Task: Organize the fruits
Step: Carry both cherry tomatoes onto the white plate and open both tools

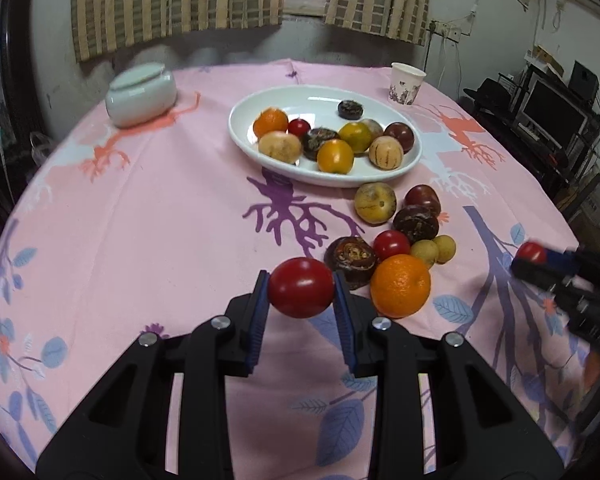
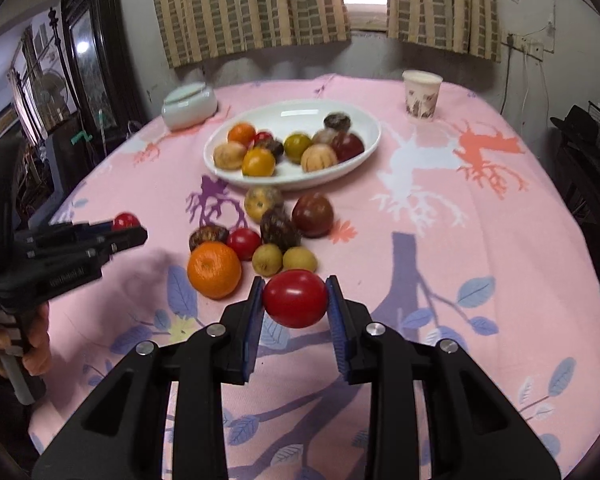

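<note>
My left gripper [image 1: 301,292] is shut on a red tomato [image 1: 301,287], held above the pink tablecloth near the loose fruit. My right gripper [image 2: 296,300] is shut on another red tomato [image 2: 295,298], also held above the cloth. A white oval plate [image 1: 244,118] [image 2: 370,120] at the table's middle holds several fruits. Loose on the cloth in front of it lie an orange [image 1: 400,286] [image 2: 214,269], a small red tomato [image 1: 391,245] [image 2: 243,243], dark brown fruits, yellowish fruits and a dark red one [image 2: 313,209]. Each gripper shows in the other's view: right [image 1: 534,258], left [image 2: 128,226].
A pale green lidded jar [image 1: 142,94] [image 2: 189,106] stands at the back left. A paper cup [image 1: 406,83] [image 2: 421,94] stands at the back right. Curtains and a wall lie behind the table; shelves with electronics stand to the right.
</note>
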A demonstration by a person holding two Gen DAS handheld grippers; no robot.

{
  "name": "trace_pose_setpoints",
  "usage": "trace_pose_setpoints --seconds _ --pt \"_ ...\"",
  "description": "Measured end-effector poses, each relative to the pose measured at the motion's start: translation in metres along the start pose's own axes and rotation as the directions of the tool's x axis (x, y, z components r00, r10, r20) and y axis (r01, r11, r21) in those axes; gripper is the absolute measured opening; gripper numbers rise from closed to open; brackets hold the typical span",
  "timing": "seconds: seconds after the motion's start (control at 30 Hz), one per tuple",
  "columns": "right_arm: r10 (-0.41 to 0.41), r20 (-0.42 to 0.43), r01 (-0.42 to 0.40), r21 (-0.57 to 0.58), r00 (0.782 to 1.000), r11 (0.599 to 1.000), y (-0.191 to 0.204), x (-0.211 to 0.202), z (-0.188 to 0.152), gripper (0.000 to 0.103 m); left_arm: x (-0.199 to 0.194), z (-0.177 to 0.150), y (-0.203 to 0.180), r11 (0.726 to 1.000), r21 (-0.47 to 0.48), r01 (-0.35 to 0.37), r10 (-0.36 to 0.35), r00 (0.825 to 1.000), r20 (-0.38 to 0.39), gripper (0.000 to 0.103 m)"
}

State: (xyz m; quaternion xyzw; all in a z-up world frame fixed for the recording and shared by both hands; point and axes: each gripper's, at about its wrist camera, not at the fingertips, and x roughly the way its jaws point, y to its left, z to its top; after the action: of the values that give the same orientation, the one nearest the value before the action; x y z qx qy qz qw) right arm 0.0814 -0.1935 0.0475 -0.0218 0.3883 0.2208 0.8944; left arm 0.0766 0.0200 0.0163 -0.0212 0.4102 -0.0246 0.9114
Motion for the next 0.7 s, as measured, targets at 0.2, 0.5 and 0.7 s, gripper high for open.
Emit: trace_pose_setpoints --seconds 0.2,0.5,0.7 --pt "-0.002 0.084 0.006 -0.046 0.996 0.999 0.001 -0.023 0.033 0.031 -0.02 0.016 -0.003 0.999 0.044 -0.026 0.025 1.0 0.011 0.032" --pt "0.013 0.145 0.003 -0.108 0.989 0.994 0.012 -0.005 0.098 0.031 -0.028 0.093 -0.011 0.998 0.059 -0.015 0.01 0.997 0.078 0.032" --pt "0.006 0.11 0.004 -0.087 0.994 0.996 0.004 0.048 0.131 0.031 0.013 0.131 -0.012 0.998 0.054 -0.035 0.031 0.997 0.072 0.032"
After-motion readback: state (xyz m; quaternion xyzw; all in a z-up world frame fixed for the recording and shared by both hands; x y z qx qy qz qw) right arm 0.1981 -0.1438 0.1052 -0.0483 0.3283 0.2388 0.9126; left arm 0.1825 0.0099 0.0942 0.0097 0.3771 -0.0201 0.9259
